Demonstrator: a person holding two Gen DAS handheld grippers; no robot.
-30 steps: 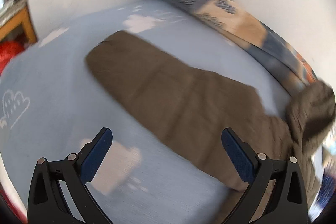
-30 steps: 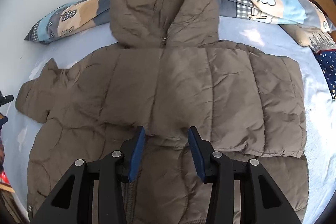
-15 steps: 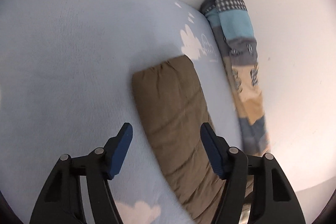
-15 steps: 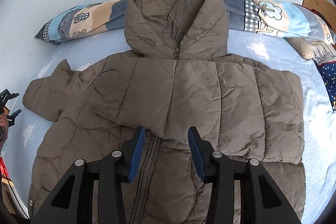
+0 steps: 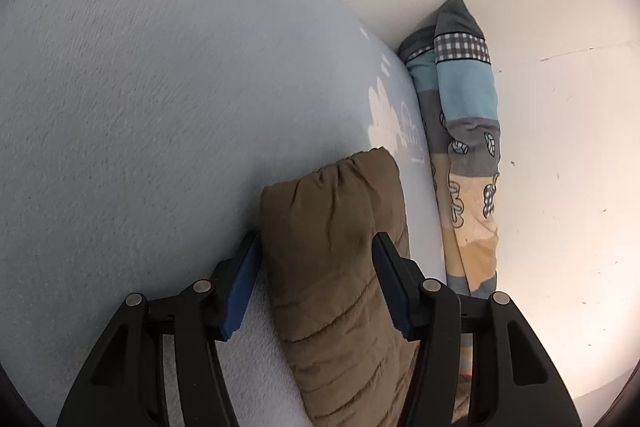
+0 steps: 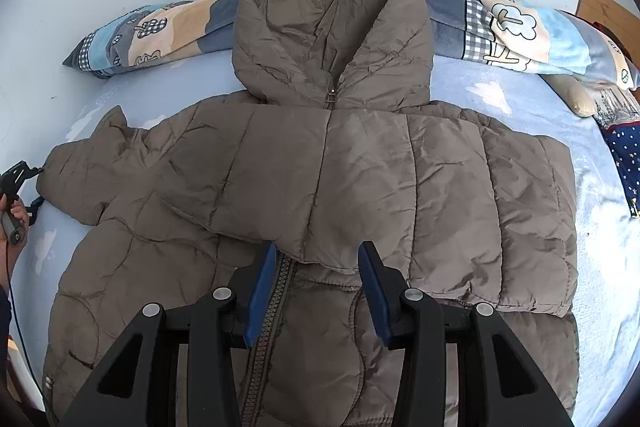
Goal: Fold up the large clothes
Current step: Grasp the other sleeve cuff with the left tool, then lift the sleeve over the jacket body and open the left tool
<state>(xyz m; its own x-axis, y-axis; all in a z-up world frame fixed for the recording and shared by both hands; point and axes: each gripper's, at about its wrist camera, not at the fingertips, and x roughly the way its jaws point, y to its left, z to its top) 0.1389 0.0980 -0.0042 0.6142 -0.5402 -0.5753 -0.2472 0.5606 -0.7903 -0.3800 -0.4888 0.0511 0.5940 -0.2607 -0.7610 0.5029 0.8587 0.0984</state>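
A brown puffy hooded jacket point(image 6: 360, 167) lies front up on the bed, with its hood point(image 6: 332, 27) against the pillows. One sleeve is folded across the chest. Its cuff sits between the blue pads of my right gripper point(image 6: 318, 251), which looks shut on it. The other sleeve point(image 6: 80, 179) stretches out to the left. My left gripper point(image 5: 316, 243) straddles that sleeve's cuff point(image 5: 332, 219). Its jaws are closing and both pads touch the fabric. In the right wrist view the left gripper point(image 6: 28, 185) appears at the far left edge.
A light blue sheet with white clouds point(image 5: 140, 107) covers the bed. Patchwork pillows point(image 6: 152, 31) line the white wall point(image 5: 540, 147). A dark star-print fabric point(image 6: 628, 155) and a wooden board point(image 6: 604, 7) are at the right. A person's hand point(image 6: 8, 223) holds the left gripper.
My left gripper swung over to the outstretched sleeve's end, rolled, dropped lower and narrowed its jaws around the cuff. The right gripper kept its place and width.
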